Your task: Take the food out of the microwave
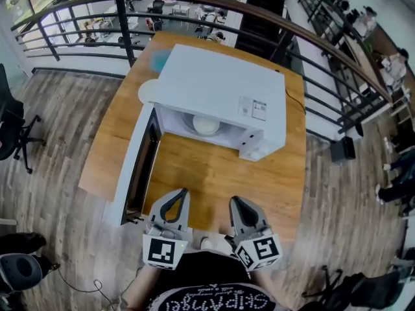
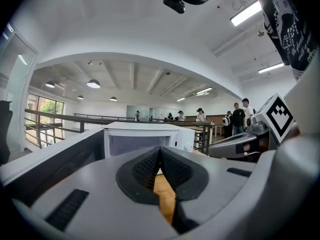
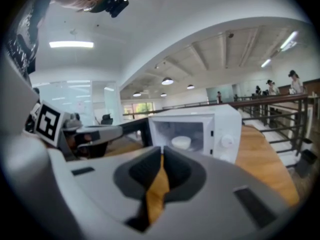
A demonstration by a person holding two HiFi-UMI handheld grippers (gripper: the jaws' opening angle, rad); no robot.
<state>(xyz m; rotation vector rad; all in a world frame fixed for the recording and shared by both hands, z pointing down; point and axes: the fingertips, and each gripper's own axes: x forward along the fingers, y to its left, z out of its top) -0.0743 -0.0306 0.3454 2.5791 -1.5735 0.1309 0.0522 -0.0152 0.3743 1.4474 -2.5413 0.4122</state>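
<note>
A white bowl (image 1: 206,124) is seen inside the open microwave (image 1: 220,89), which is set on the wooden surface (image 1: 214,173) with its door (image 1: 135,167) swung out to the left. The left gripper (image 1: 182,194) and the right gripper (image 1: 233,201) are held side by side over the near edge of the surface, pointed toward the cavity and well apart from the bowl. Both are clenched, and nothing is caught between their jaws.
</note>
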